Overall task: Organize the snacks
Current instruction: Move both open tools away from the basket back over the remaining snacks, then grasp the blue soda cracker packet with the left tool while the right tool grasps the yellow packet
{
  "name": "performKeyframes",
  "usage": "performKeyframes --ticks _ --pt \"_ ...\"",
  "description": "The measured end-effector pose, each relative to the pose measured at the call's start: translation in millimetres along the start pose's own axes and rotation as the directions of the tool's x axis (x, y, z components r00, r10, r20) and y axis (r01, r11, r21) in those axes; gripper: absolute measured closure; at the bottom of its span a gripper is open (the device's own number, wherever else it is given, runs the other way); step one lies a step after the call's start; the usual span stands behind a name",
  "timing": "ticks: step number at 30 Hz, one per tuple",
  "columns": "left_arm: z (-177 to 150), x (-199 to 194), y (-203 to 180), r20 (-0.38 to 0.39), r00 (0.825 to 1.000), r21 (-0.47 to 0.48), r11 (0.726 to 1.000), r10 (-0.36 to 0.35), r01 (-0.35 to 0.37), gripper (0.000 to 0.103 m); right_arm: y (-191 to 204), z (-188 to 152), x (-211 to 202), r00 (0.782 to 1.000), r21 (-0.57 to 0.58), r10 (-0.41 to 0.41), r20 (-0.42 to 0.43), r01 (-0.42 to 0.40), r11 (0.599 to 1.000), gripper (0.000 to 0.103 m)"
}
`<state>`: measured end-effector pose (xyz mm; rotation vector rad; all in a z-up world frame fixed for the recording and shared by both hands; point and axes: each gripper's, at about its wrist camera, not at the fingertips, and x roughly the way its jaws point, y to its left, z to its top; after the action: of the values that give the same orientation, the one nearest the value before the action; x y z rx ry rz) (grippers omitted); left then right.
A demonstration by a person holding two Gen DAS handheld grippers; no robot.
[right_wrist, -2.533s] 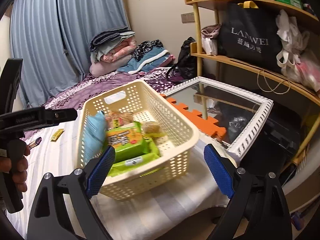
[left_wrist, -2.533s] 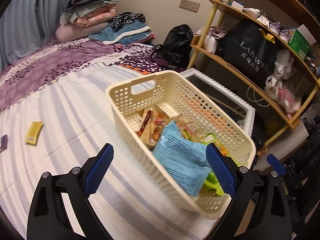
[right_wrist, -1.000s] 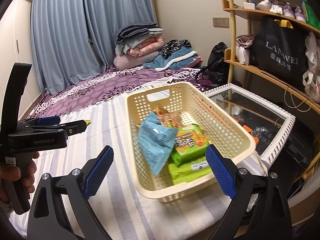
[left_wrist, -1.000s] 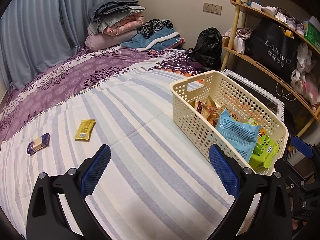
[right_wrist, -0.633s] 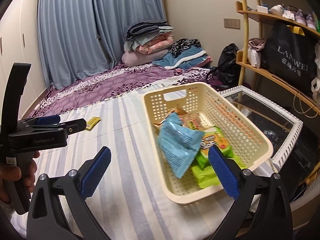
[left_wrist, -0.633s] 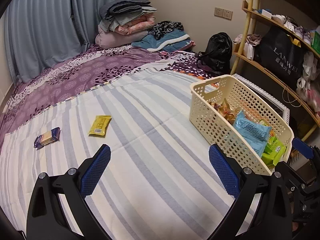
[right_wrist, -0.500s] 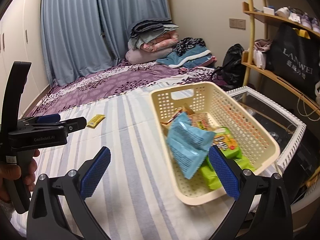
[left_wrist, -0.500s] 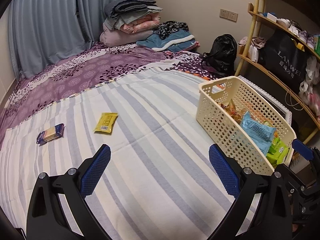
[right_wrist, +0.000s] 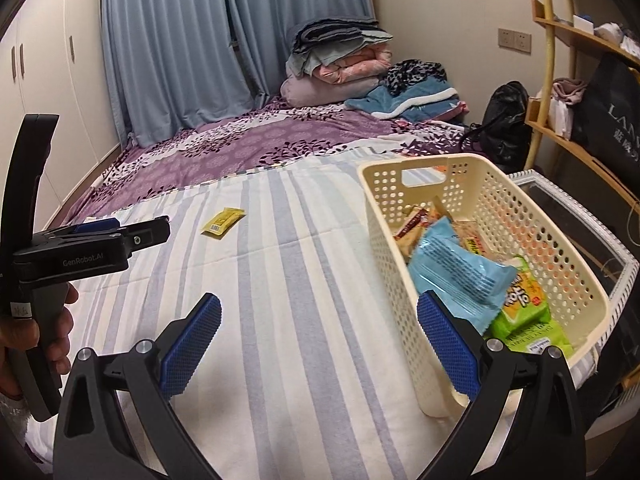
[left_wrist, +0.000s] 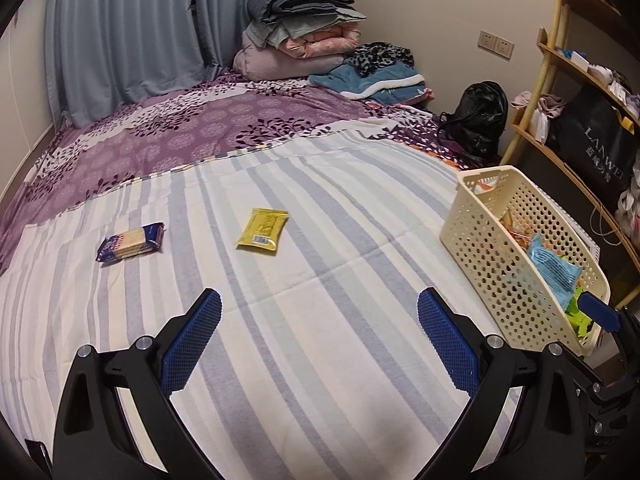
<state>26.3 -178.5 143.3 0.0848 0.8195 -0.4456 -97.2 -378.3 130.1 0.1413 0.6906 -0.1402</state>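
A cream perforated basket [left_wrist: 486,240] [right_wrist: 400,248] stands at the right edge of the striped bed, holding a light blue packet [right_wrist: 456,272], a green packet [right_wrist: 524,308] and other snacks. On the stripes lie a yellow snack packet [left_wrist: 263,231] [right_wrist: 222,221] and, further left, a dark blue cracker packet [left_wrist: 130,242]. My left gripper [left_wrist: 318,346] hangs open over bare sheet, well short of both loose packets. My right gripper [right_wrist: 318,346] is open too, with nothing between its fingers; its right finger [right_wrist: 448,344] overlaps the basket's near wall.
Folded quilts [left_wrist: 300,46] and a blue blanket [left_wrist: 376,82] are piled at the bed's far end by the curtains. A black backpack [left_wrist: 478,122], a bamboo shelf [left_wrist: 576,120] and a white-framed glass panel [right_wrist: 580,216] stand right of the bed.
Both grippers have swung left, away from the basket. In the left wrist view the basket slid to the right edge and the yellow and blue packets moved toward the centre.
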Motion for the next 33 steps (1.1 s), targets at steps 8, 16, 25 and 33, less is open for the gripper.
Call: performKeyframes --ticks 8,16,25,33 --pt "-6 7 32 -0.024 0.999 -0.047 0.999 0.024 -0.025 0.003 27 0 20 0.998 -0.033 0.043 -0.042 -0.045 0.998 0.005" --pt "-14 21 79 -0.072 0.996 -0.142 0.987 0.059 -0.069 0.003 41 -1 37 0.995 -0.048 0.067 -0.076 -0.071 0.996 0.005" --pt "-17 38 136 -0.108 0.984 -0.244 0.955 0.145 -0.167 0.003 50 -5 59 0.989 -0.052 0.089 -0.118 -0.096 0.994 0.005" --pt "-18 59 178 -0.151 0.97 -0.329 0.916 0.189 -0.23 0.003 63 -4 89 0.982 -0.059 0.114 -0.15 -0.124 0.991 0.005"
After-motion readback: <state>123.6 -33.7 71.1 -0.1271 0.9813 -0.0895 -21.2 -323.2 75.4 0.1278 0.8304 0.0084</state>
